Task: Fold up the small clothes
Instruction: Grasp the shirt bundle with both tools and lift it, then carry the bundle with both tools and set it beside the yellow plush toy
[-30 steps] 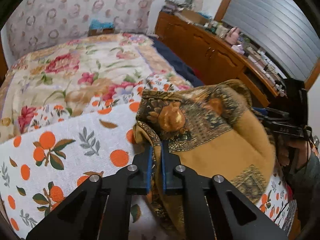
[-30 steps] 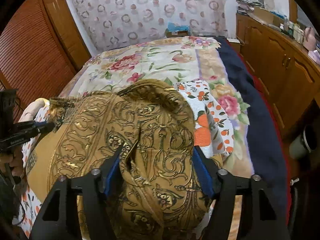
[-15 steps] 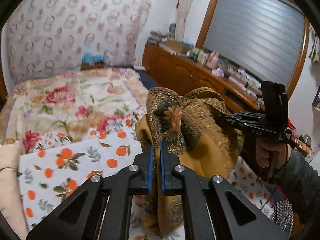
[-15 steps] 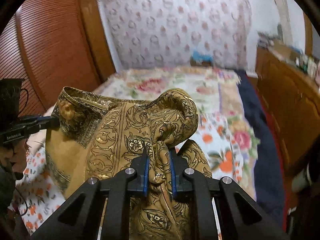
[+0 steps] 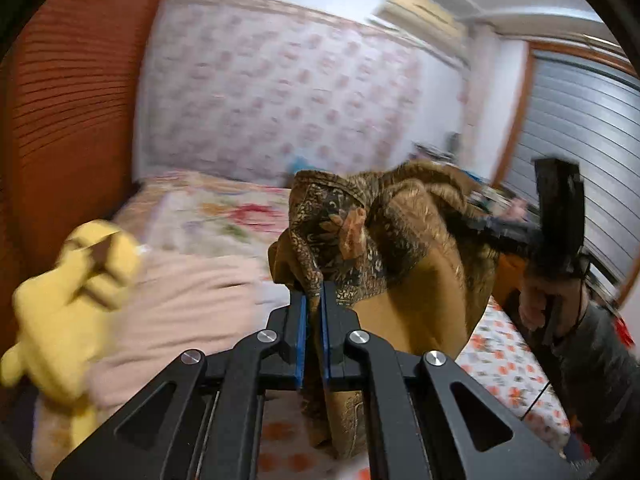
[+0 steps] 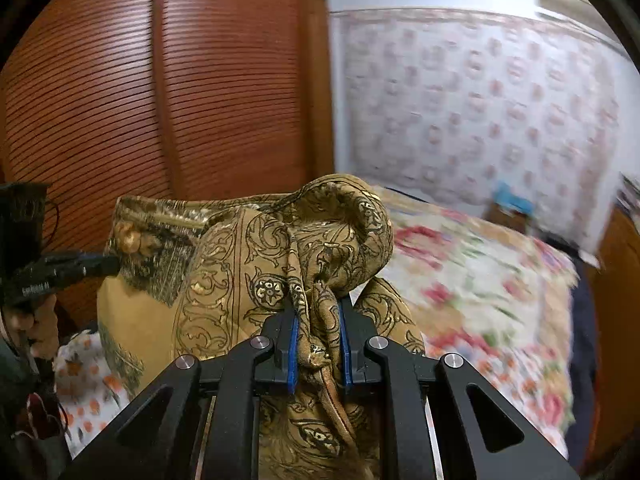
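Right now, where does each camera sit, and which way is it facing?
Left wrist: sits on the left hand-held gripper, looking across the bed toward the patterned wall; the right hand shows.
Right wrist: sits on the right hand-held gripper, facing the wooden wardrobe; the left hand shows.
Shared: the gold patterned cloth, pinched by both and hanging between them.

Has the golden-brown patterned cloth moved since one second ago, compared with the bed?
Yes. The golden-brown patterned cloth has gone up: it lay on the orange-print sheet of the bed, and now hangs above it, clamped by the left gripper and right gripper.
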### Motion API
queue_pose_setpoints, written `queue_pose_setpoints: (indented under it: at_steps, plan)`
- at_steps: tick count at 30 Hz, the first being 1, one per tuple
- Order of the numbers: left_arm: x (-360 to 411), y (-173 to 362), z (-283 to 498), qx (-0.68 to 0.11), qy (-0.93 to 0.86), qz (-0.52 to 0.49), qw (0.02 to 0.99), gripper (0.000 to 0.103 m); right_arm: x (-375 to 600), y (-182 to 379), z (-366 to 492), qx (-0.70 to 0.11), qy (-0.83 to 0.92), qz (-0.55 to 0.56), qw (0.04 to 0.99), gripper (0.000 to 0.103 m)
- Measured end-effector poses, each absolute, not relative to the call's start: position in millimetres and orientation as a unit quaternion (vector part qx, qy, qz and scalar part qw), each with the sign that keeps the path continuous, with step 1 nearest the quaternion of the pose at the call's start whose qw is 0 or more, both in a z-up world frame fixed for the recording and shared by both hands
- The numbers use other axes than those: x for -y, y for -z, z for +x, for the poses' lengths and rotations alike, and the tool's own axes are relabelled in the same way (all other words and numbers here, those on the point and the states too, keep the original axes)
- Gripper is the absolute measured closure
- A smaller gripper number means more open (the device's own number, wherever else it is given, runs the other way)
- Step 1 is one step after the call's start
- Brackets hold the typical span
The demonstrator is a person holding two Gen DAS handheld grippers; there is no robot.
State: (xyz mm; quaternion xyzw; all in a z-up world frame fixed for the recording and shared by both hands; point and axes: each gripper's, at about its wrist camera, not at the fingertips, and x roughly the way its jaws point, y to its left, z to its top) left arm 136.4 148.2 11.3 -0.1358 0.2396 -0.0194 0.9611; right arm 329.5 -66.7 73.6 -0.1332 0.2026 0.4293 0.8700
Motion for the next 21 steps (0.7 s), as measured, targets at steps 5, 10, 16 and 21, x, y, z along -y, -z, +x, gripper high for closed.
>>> queue_pose_setpoints:
  at_steps: [5, 10, 16, 21]
  plan:
    - [-207.6, 23.8, 111.7, -0.246, -0.058, -0.173, 0.952, 0.096, -49.2, -75.9, 353.6, -0.195, -0.481, -0.189, 0.834, 0.087]
    - [-240.9, 60.2, 99.3, -0.268, -0.099, -0.209, 0.935, 0.096, -152.4, -51.9, 376.2, -0.201, -0.493, -0.245, 0.81, 0.087]
    - [-238.5, 84.7, 99.5, -0.297, -0.116, -0.208, 0.925, 0.096, -216.1, -8.5, 412.5, -0.244, -0.473, -0.28, 0.799, 0.083]
    - [-235.4, 82.0, 90.7, -0.3, -0.115, -0.2, 0.925, 0.092, -216.4, -12.3, 437.3, -0.272, -0.455, -0.229, 0.817, 0.052]
